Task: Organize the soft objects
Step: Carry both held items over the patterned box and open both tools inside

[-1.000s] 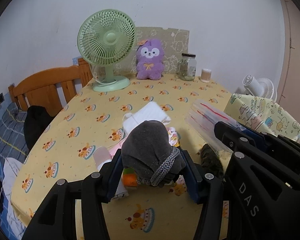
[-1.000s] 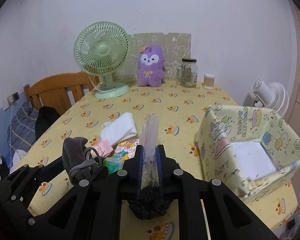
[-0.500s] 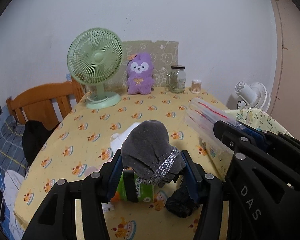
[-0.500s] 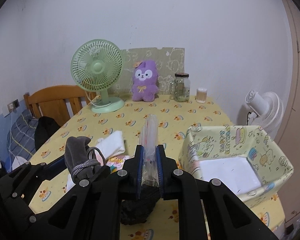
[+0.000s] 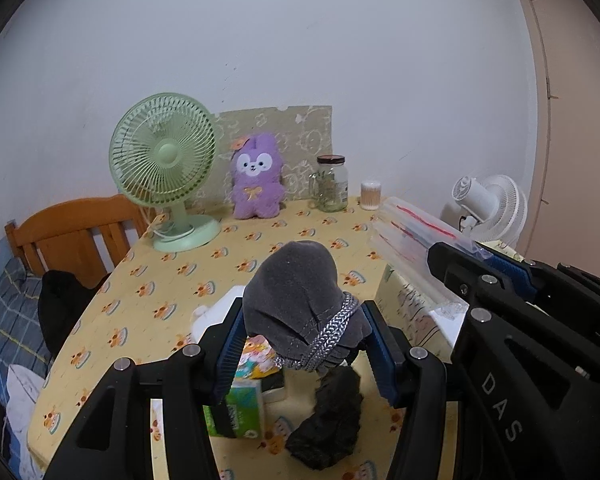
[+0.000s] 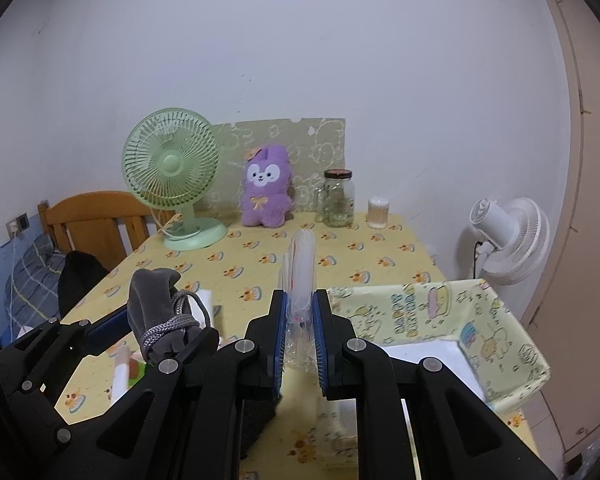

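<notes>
Left gripper point(image 5: 304, 344): fingers clamped on a grey velvety pouch point(image 5: 296, 304) with a braided grey cord wound round its neck, held above the table's point(image 5: 204, 276) near edge. Right gripper point(image 6: 300, 336): fingers together, pinching a clear plastic bag point(image 6: 300, 276) with a red strip, upright. Patterned fabric box point(image 6: 496, 344) at the table's right edge, a white sheet lying flat inside. Black crumpled cloth point(image 5: 328, 424) lies below the pouch.
</notes>
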